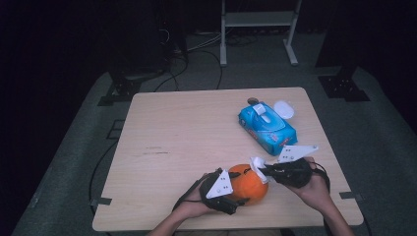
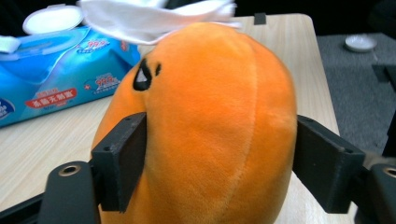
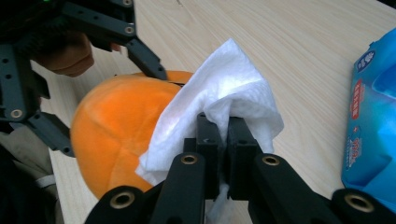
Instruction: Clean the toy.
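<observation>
Right tool (image 3: 218, 140): clamped on folded white wet wipe (image 3: 219, 93), laid against round orange plush toy (image 3: 116, 130). Left tool (image 2: 219, 158): clamped on toy's sides, near front edge of pale wooden surface (image 1: 172, 128). Step: wiping. Next: likely steady strokes, firm hold. Behind: blue wipe pack (image 1: 268, 127).

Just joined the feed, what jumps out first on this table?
The orange plush toy at the near edge, clamped in the left gripper. The right gripper presses a white wipe against its top. A blue wipes pack lies at the far right.
</observation>
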### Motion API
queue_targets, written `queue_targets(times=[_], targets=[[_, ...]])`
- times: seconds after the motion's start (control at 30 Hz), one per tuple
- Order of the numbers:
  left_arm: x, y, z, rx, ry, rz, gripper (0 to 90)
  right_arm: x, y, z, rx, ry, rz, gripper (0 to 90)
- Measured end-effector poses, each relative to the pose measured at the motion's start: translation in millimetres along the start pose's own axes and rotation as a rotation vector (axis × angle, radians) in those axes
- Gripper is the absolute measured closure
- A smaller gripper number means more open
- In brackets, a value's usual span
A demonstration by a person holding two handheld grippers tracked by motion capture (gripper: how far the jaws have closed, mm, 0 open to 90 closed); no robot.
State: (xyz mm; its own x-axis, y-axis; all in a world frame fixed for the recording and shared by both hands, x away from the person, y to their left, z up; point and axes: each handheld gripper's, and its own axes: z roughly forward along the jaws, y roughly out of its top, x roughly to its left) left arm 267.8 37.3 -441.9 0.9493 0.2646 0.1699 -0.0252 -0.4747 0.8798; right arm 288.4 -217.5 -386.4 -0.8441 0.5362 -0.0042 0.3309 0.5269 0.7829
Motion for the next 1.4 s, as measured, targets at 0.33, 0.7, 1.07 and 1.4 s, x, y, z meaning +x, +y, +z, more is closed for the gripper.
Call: queue_targets(times=[0.33,0.7,1.07,1.4], targets=[[3.6,1.2,0.3,-0.006,0.026,-0.059,28.1,42.2,27.1,6.6,-0.027,0.071,-0.137,85.3],[22.8,-8.4,-3.3,-0.060,0.003,-0.213,17.1,-3.4,-4.5,-1.6,-0.036,-0.011,0.027,85.2],[16.6,-1.7,-0.6,-0.035,0.050,-0.181,27.6,42.3,25.4,10.1,-0.041,0.045,-0.123,85.3],[33.7,-13.6,-6.5,-0.095,-0.016,-0.265,16.3,-6.3,-2.1,1.9,-0.063,-0.031,0.042,85.1]])
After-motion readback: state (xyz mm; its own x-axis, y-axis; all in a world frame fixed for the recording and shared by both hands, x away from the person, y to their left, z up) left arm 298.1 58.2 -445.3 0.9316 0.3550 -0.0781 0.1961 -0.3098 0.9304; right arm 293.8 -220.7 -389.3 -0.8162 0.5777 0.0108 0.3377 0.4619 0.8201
